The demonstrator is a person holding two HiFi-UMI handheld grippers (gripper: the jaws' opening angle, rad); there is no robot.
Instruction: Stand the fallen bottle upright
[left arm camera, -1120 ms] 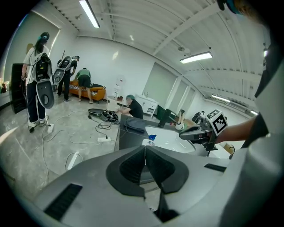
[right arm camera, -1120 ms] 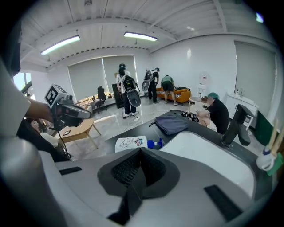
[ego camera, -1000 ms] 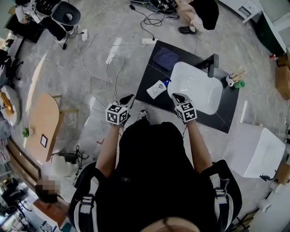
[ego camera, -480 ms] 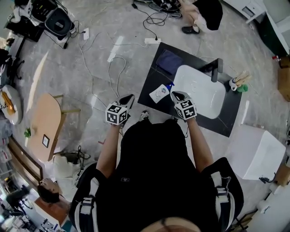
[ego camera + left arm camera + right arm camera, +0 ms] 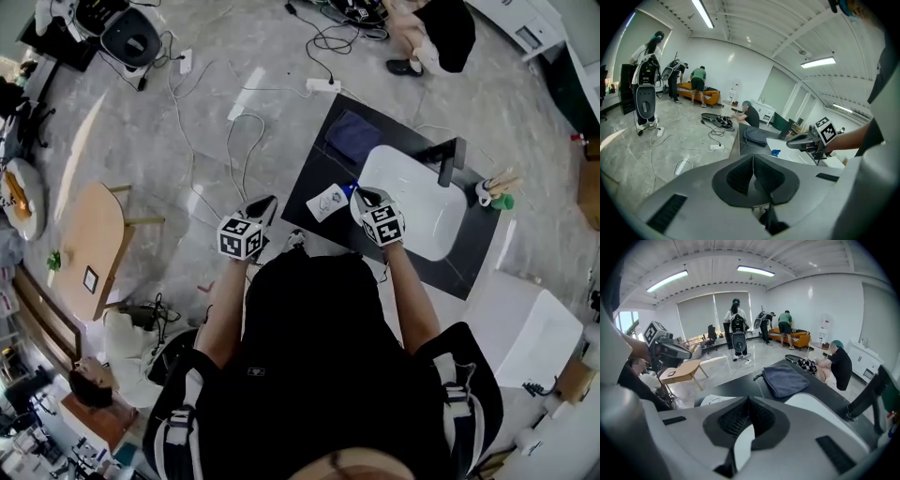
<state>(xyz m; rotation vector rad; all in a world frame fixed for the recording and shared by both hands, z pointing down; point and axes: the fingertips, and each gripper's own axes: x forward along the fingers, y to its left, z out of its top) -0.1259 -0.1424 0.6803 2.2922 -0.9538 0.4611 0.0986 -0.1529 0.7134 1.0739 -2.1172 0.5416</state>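
Observation:
The fallen bottle (image 5: pixel 326 202) is white with a blue cap (image 5: pixel 349 188) and lies on its side on the black counter (image 5: pixel 309 183), left of the white sink (image 5: pixel 412 202). My right gripper (image 5: pixel 362 195) is shut and empty, its tip just beside the blue cap. In the right gripper view the jaws (image 5: pixel 748 401) meet with nothing between them, and the bottle (image 5: pixel 712 400) shows low just left of them. My left gripper (image 5: pixel 267 202) hangs over the floor left of the counter; its pads are together and empty (image 5: pixel 753 161). The blue cap (image 5: pixel 776 152) shows ahead of it.
A folded grey-blue cloth (image 5: pixel 350 134) lies at the counter's far corner. A black faucet (image 5: pixel 451 156) stands behind the sink. Cables and a power strip (image 5: pixel 322 85) trail over the floor. A wooden table (image 5: pixel 92 246) stands at the left. Several people are farther off in the room.
Both grippers have drifted toward the counter. The right gripper's tip has closed in on the bottle's blue cap. Both stay shut.

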